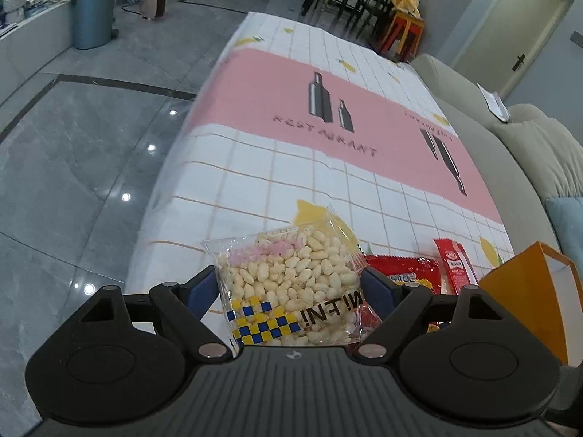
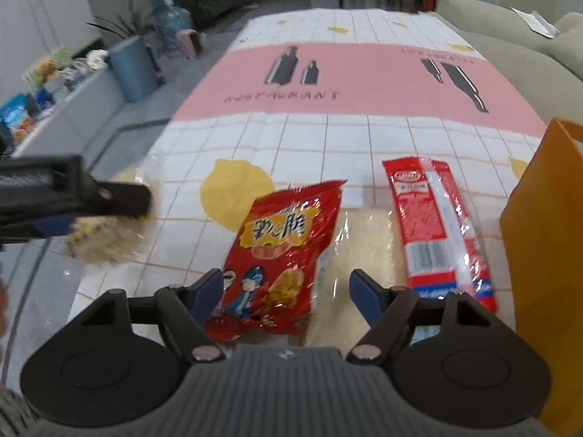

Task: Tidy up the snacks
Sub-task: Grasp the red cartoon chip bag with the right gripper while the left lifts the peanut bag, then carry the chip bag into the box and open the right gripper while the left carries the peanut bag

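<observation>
Now the left gripper (image 1: 289, 284) has its jaws clamped on a clear bag of puffed rice (image 1: 291, 284), one blue pad pressed on each side edge; the bag is lifted off the surface (image 1: 255, 167), which wears a white grid cloth with a pink band and lemon prints; seen from the right wrist camera, that gripper (image 2: 120, 196) and its bag (image 2: 105, 233) hang blurred at the left edge of the surface. Meanwhile the right gripper (image 2: 286, 287) hovers with its jaws apart and nothing pressed between them; under it a red foil snack packet (image 2: 280, 251) lies flat, its lower end just beside the left pad; a pale clear-wrapped pack (image 2: 360, 240) lies partly under that packet's right side; a long red sausage pack (image 2: 437, 229) lies just to the right of it, touching or overlapping its edge. An orange paper bag (image 2: 543, 247) stands upright at the right edge, near the sausage pack; from the left wrist camera the orange bag (image 1: 528, 291) shows open at the top, with the red packet (image 1: 404, 269) and sausage pack (image 1: 455, 266) beside it.
</observation>
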Demonstrator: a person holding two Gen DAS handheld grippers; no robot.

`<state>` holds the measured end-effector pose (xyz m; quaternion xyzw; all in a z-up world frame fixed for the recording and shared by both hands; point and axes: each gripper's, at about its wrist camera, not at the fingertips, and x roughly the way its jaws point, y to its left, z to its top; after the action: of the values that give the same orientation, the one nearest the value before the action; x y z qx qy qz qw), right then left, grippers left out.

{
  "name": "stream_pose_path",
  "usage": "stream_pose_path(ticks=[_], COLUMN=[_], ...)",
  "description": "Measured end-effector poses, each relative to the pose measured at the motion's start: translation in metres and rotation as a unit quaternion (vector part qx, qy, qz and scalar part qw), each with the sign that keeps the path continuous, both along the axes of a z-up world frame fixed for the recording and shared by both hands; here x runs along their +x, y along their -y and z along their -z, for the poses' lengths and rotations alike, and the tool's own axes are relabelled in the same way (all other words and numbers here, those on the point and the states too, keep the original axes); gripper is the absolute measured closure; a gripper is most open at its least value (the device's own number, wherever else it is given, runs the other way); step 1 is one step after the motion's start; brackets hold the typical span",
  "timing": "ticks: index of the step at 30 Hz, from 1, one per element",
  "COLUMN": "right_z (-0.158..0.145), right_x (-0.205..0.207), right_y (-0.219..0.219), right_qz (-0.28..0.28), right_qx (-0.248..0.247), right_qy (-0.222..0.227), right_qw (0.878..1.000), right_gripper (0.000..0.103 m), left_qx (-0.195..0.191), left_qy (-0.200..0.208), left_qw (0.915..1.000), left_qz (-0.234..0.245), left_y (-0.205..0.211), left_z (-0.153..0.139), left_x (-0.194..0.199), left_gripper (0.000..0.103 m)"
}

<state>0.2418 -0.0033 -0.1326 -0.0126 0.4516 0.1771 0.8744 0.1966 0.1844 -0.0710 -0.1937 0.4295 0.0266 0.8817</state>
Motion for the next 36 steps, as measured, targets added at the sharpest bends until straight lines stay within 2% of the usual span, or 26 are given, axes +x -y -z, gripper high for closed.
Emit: stream_pose_path(ticks=[3, 6, 8, 11, 12, 16, 18, 19, 24, 28, 32, 36], right_z=[0.003, 0.011, 0.021, 0.034, 0.036, 0.039, 0.04, 0.04, 0.031, 0.017, -0.003, -0.03], right_x=[-0.002, -0.005, -0.004, -0.008, -0.01, -0.012, -0.015, -0.017, -0.029, -0.046, -0.072, -0.099], right_y=[-0.019, -0.041, -0.051, -0.067, -0.068, -0.063, -0.064, -0.064, -0.052, -0.044, -0.041, -0.032], right_qz=[0.027, 0.041, 0.041, 0.024, 0.019, 0.025, 0.024, 0.027, 0.029, 0.008, -0.035, -0.043], right_qx=[-0.033, -0.093, -0.117, -0.173, -0.177, -0.165, -0.167, -0.176, -0.142, -0.112, -0.1, -0.09], right_qy=[0.018, 0.053, 0.062, 0.089, 0.103, 0.115, 0.122, 0.129, 0.146, 0.185, 0.238, 0.298], right_qw=[0.999, 0.993, 0.99, 0.981, 0.978, 0.979, 0.978, 0.976, 0.979, 0.976, 0.966, 0.949], right_gripper=[0.025, 0.02, 0.013, 0.014, 0.014, 0.014, 0.023, 0.031, 0.033, 0.034, 0.034, 0.034], left_qx=[0.003, -0.005, -0.011, -0.011, -0.01, -0.011, -0.012, -0.013, -0.008, -0.014, -0.019, -0.02], left_qy=[0.006, 0.01, 0.011, 0.017, 0.019, 0.027, 0.028, 0.029, 0.036, 0.039, 0.052, 0.071], left_qw=[0.9999, 0.9998, 0.9997, 0.9997, 0.9997, 0.9996, 0.9995, 0.9995, 0.9993, 0.9991, 0.9985, 0.9973], left_qz=[-0.009, -0.017, -0.017, -0.013, -0.012, -0.008, -0.007, -0.006, 0.003, -0.002, 0.002, 0.006], left_y=[-0.009, -0.017, -0.021, -0.023, -0.023, -0.024, -0.024, -0.024, -0.024, -0.026, -0.025, -0.02], left_z=[-0.004, -0.006, -0.007, -0.01, -0.011, -0.014, -0.015, -0.016, -0.018, -0.022, -0.03, -0.043], left_x=[-0.004, -0.009, -0.011, -0.014, -0.014, -0.018, -0.019, -0.02, -0.024, -0.027, -0.033, -0.039], left_gripper=[0.006, 0.006, 0.006, 0.006, 0.006, 0.006, 0.006, 0.006, 0.006, 0.006, 0.006, 0.006])
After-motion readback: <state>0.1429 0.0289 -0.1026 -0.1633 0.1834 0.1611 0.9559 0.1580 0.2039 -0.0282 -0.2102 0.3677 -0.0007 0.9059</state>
